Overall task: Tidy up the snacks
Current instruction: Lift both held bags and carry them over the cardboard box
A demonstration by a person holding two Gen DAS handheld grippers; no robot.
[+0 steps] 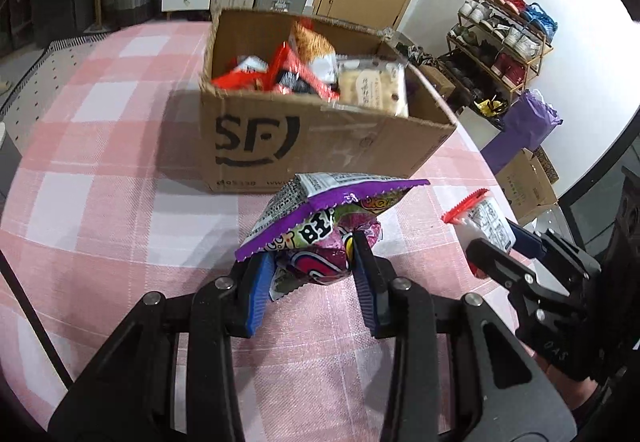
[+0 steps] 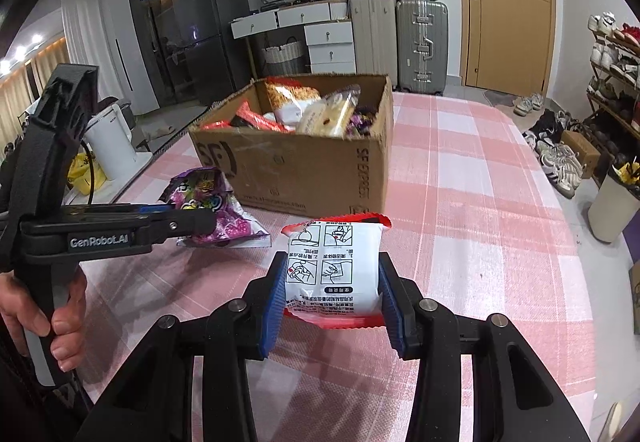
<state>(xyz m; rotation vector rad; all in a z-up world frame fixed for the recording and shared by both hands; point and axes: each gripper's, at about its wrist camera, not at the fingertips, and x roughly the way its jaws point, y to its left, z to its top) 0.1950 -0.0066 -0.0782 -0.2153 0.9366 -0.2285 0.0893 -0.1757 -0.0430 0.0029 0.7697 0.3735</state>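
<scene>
My left gripper (image 1: 314,262) is shut on a purple snack bag (image 1: 320,226), held just above the pink checked tablecloth (image 1: 120,146). The same purple snack bag (image 2: 216,206) and left gripper (image 2: 200,222) show at the left of the right wrist view. My right gripper (image 2: 332,282) is shut on a white snack packet with red edges (image 2: 332,266); in the left wrist view that white packet (image 1: 484,218) and right gripper (image 1: 496,246) sit at the right. Beyond both stands an open cardboard box (image 1: 320,150) (image 2: 304,170) holding several snack packs.
A person's hand (image 2: 60,322) grips the left gripper's handle. Off the table's right side are a shoe rack (image 1: 504,42) (image 2: 616,82) and shoes on the floor. A white kettle (image 2: 112,138) stands at the left. Suitcases (image 2: 420,42) and drawers stand by the far wall.
</scene>
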